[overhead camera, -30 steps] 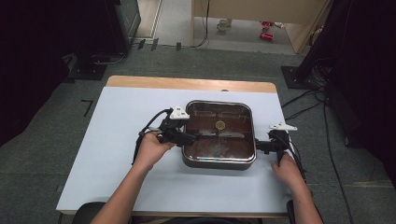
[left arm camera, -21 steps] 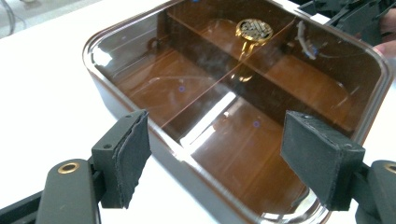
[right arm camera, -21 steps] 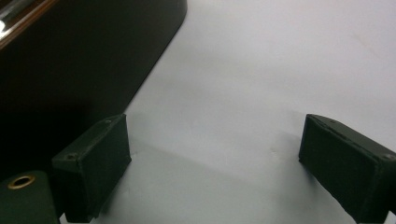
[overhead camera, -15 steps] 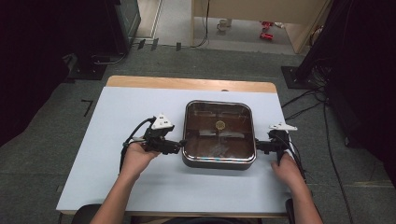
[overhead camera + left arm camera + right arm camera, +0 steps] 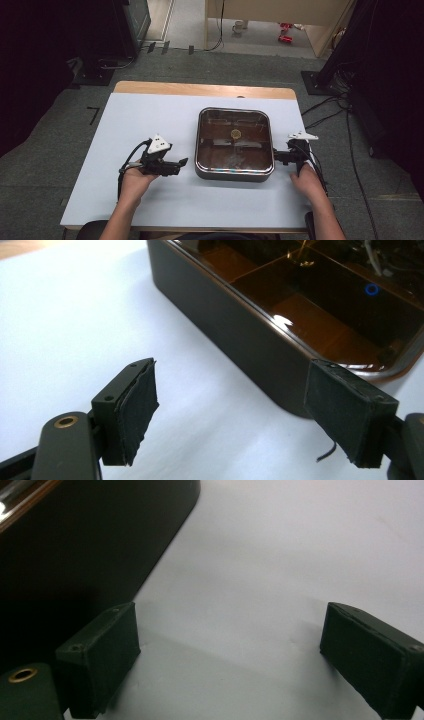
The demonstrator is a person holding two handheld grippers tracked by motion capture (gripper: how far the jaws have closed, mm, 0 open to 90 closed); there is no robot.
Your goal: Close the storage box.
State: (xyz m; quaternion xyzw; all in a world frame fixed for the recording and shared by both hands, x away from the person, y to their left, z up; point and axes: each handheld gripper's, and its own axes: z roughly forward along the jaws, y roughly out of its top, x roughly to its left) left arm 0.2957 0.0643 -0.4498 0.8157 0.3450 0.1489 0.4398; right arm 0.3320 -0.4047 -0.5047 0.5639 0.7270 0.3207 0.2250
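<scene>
Surface: a pale blue-white table top [image 5: 150,120] is seen, with a bare wooden strip [image 5: 200,90] along its far edge.
Tray: a dark square tray [image 5: 234,144] with a glossy brown inside is set right of the table's centre.
Left gripper [image 5: 175,165]: held just left of the tray, apart from it; jaws are spread wide, nothing between them.
Right gripper [image 5: 278,156]: held at the tray's right side, close beside its wall; jaws are parted, empty.
Room: grey carpet [image 5: 60,120] is seen around the table, with black cables [image 5: 325,107] on the right and dark equipment [image 5: 125,25] at far left.
</scene>
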